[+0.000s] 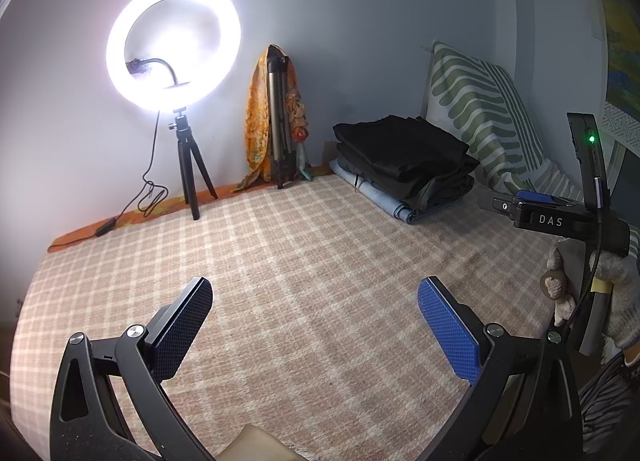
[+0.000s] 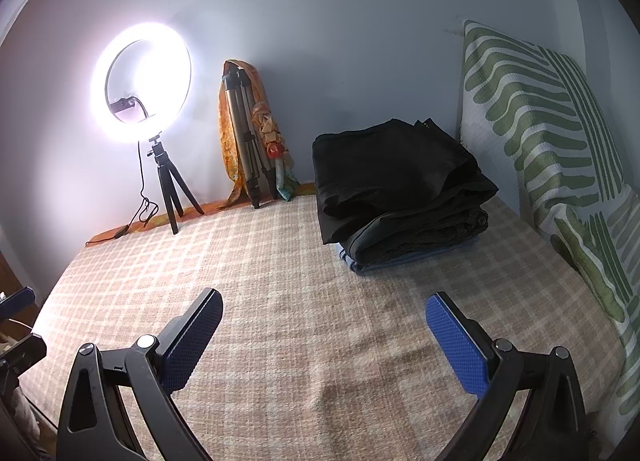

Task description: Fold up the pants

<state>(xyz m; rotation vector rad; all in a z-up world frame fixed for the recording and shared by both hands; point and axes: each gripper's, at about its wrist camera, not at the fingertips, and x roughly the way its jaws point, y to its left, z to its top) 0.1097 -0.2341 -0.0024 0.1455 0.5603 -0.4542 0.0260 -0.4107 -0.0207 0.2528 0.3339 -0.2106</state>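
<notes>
A stack of folded pants (image 1: 404, 163) (image 2: 394, 189) lies at the far right of the bed, black pairs on top and light blue denim at the bottom. My left gripper (image 1: 314, 321) hovers open over the checked bedspread (image 1: 300, 253), well short of the stack, nothing between its blue pads. My right gripper (image 2: 324, 335) is also open and empty, above the bedspread (image 2: 288, 281) in front of the stack. In the left wrist view the right gripper's body (image 1: 560, 217) shows at the right edge, held by a gloved hand (image 1: 616, 301).
A lit ring light on a small black tripod (image 1: 172, 45) (image 2: 142, 79) stands at the far left with its cable trailing. A folded tripod draped with orange cloth (image 1: 276, 117) (image 2: 248, 133) leans on the wall. A green-striped pillow (image 1: 484, 109) (image 2: 552, 133) rests at the right.
</notes>
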